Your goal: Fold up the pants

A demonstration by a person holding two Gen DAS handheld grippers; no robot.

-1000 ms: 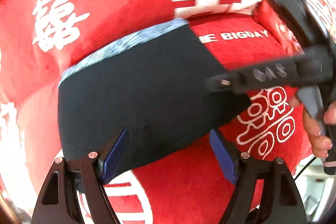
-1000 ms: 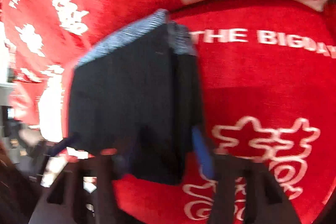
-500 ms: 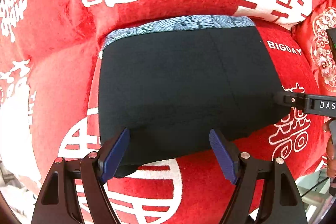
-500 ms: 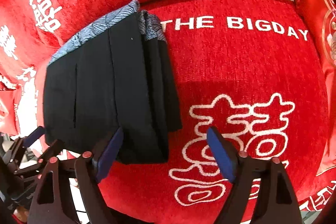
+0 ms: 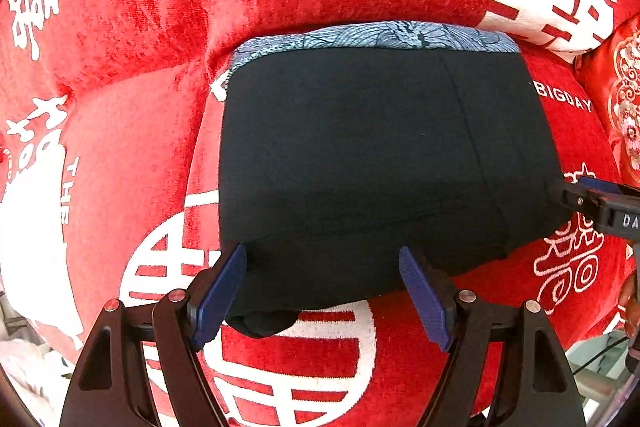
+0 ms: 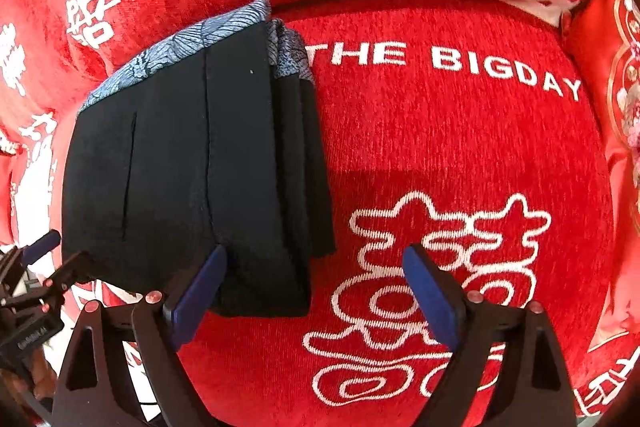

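Observation:
The black pants (image 5: 360, 167) lie folded into a thick rectangle on the red sofa cover (image 5: 132, 147), blue patterned waistband (image 5: 380, 35) at the far side. My left gripper (image 5: 322, 267) stands open above the near edge, pads apart from the cloth. In the right wrist view the pants (image 6: 180, 167) fill the left half, stacked layers showing along their right side. My right gripper (image 6: 316, 259) is above their near right corner with its jaws opening and nothing pressed between the pads. Its tip (image 5: 600, 203) shows at the pants' right edge; the left gripper (image 6: 40, 267) shows at lower left.
A red embroidered cushion (image 6: 616, 67) leans at the right end of the seat. White lettering "THE BIGDAY" (image 6: 440, 63) runs across the cover beside the pants. The seat's front edge and bits of floor (image 5: 600, 367) show at the bottom right. A hand (image 5: 632, 307) shows at the right rim.
The left view has swung so the pants sit squarer in it. The right gripper has drawn off the pants to their right edge and its jaws have widened.

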